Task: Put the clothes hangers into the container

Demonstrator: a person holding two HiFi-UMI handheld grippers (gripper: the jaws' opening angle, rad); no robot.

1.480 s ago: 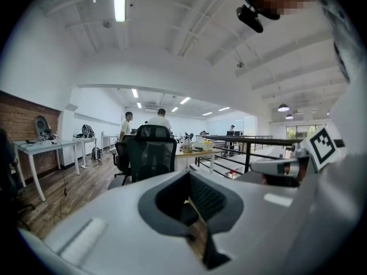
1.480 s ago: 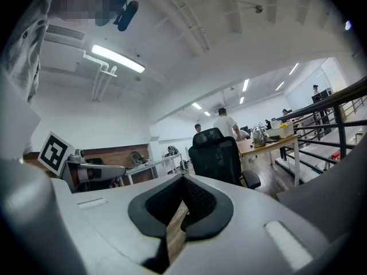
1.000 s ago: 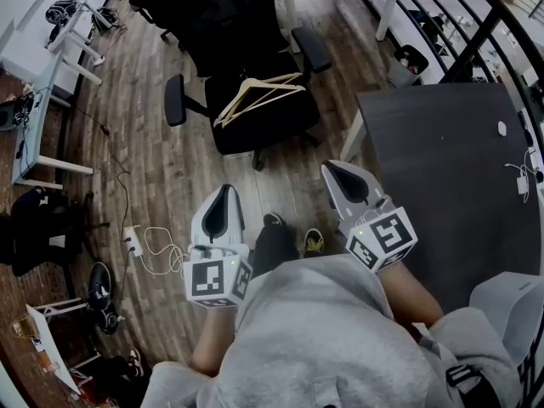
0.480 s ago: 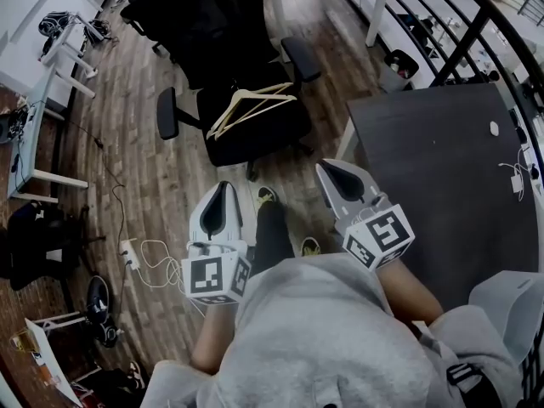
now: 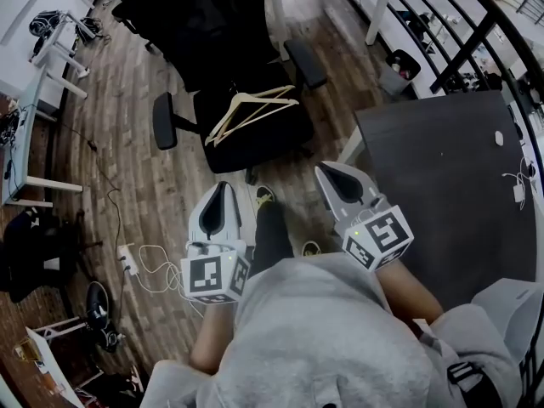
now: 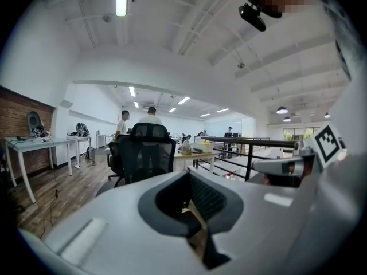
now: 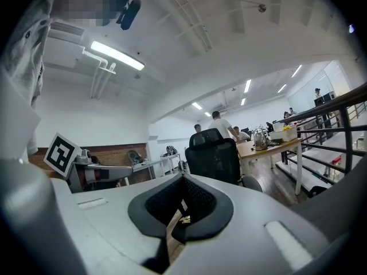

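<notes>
Wooden clothes hangers lie overlapped on the seat of the black office chair. Over the last second the chair has drawn nearer both grippers, so the approach is judged under way, with no contact yet. Left gripper and right gripper: jaws pressed together, empty. No container is in view. A dark desk stands to the right.

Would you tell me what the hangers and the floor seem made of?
The clothes hangers look like pale, unpainted wood, going by their light tan colour, though plastic is possible. The floor looks like brown wood or laminate: long grained planks.
</notes>
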